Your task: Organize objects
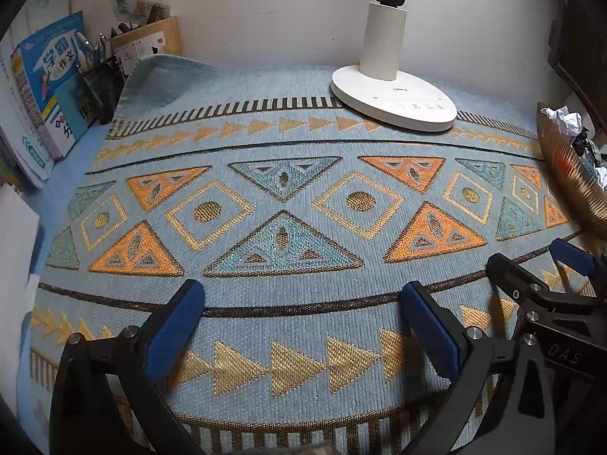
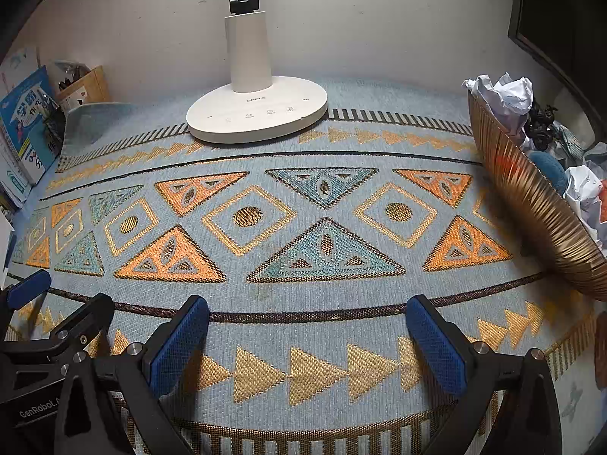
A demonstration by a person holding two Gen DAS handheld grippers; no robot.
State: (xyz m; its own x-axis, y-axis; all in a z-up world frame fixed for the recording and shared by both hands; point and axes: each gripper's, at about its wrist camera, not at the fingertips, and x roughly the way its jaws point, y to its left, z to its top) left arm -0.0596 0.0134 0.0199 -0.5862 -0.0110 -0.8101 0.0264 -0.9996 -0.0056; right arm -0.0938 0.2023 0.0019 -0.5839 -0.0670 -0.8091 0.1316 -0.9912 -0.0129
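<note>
Both grippers hover side by side over a blue woven mat [image 1: 303, 295] with gold and orange triangles. My left gripper [image 1: 301, 299] is open, nothing between its blue pads. My right gripper [image 2: 307, 316] is open too and holds nothing. Each shows in the other's view: the right gripper [image 1: 531, 265] at the lower right of the left wrist view, the left gripper [image 2: 64, 295] at the lower left of the right wrist view. A ribbed golden bowl [image 2: 538, 212] at the right holds crumpled paper [image 2: 500, 94], a dark figurine and other small items.
A white desk lamp base [image 2: 258, 115] stands at the back of the mat by the wall. Books [image 1: 49, 87], a mesh pen holder [image 1: 102, 83] and a wooden box [image 1: 148, 38] crowd the back left. A dark frame [image 2: 561, 19] is at the far right.
</note>
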